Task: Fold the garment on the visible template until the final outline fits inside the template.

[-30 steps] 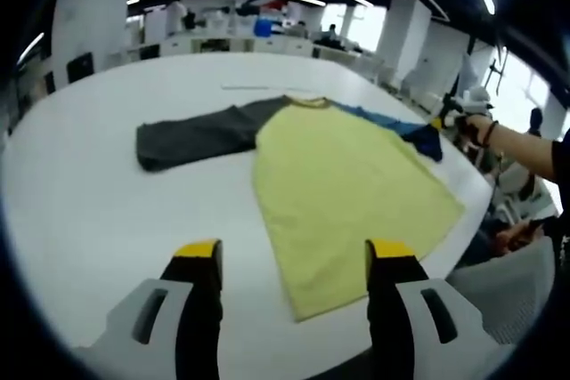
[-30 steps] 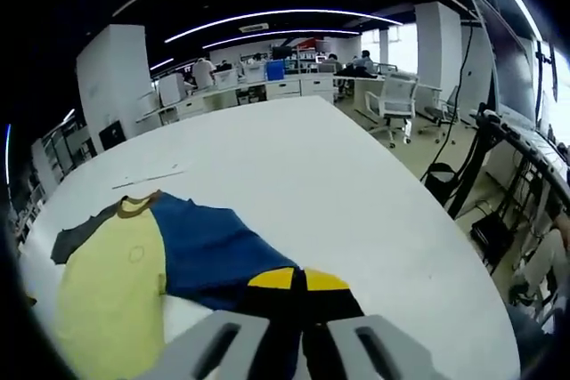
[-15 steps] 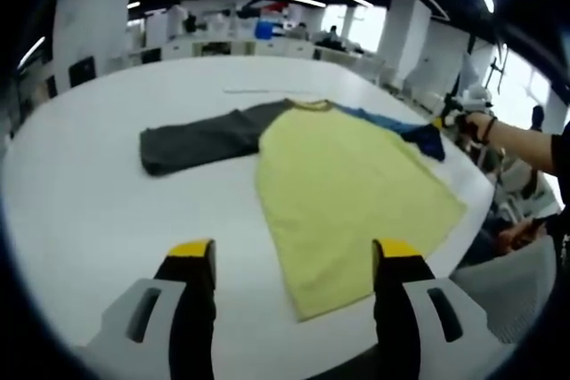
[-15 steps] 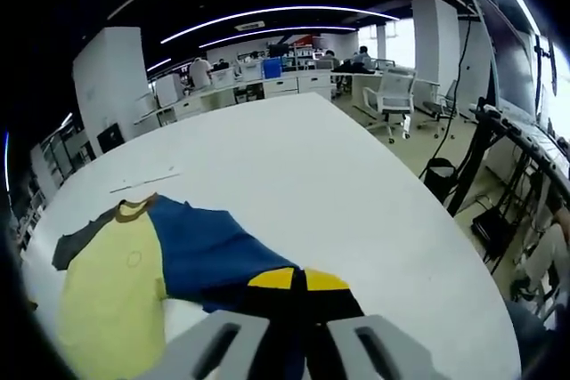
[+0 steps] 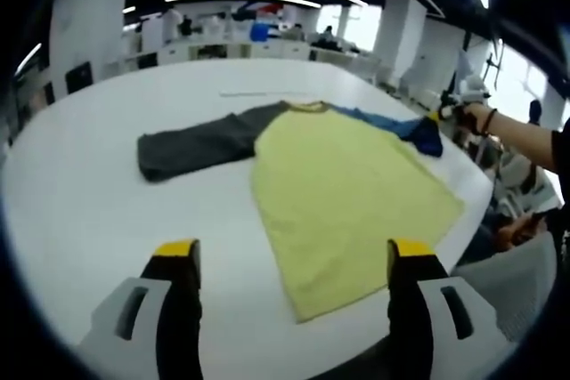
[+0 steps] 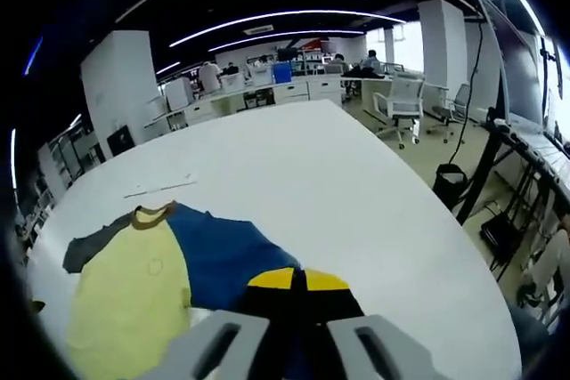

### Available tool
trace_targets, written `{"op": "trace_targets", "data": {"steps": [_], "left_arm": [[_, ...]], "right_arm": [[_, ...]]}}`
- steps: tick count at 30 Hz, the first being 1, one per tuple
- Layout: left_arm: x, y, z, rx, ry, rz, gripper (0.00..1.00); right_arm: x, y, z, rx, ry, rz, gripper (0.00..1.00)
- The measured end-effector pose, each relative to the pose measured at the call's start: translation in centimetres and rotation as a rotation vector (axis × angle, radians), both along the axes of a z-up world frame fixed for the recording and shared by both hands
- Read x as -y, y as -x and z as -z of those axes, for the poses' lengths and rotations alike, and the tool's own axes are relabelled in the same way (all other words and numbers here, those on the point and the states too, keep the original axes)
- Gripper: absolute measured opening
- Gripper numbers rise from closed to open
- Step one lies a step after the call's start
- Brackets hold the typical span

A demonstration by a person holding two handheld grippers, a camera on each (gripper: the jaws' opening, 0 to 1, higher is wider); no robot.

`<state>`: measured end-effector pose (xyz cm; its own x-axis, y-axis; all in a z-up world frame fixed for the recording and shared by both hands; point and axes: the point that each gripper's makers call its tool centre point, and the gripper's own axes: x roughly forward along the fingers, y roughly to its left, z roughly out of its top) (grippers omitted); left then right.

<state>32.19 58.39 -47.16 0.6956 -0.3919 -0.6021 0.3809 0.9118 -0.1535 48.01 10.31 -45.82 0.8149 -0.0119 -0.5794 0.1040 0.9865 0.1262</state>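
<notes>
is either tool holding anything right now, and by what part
The right tool is shut on the shirt's blue sleeve, at its cuff end. The left tool is open, holding nothing.

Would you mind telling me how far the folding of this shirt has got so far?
Barely begun. The shirt lies spread flat on the white table, its grey sleeve stretched out, no fold visible. In hand: the right gripper is shut on the blue sleeve at its cuff. The left gripper hangs open near the hem, holding nothing. Left: folding both sleeves and the body. I can't make out a template outline.
</notes>
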Motion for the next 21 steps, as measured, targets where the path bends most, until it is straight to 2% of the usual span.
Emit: {"op": "trace_targets", "data": {"steps": [14,21], "left_arm": [[0.2,0.1,0.0,-0.002,0.007,0.01,0.89],[0.1,0.2,0.2,-0.01,0.011,0.01,0.9]], "right_arm": [[-4.4,-1.7,-2.0,0.025,-0.037,-0.072,0.0],[-8.2,-2.7,-2.8,0.037,-0.052,-0.148,0.0]]}}
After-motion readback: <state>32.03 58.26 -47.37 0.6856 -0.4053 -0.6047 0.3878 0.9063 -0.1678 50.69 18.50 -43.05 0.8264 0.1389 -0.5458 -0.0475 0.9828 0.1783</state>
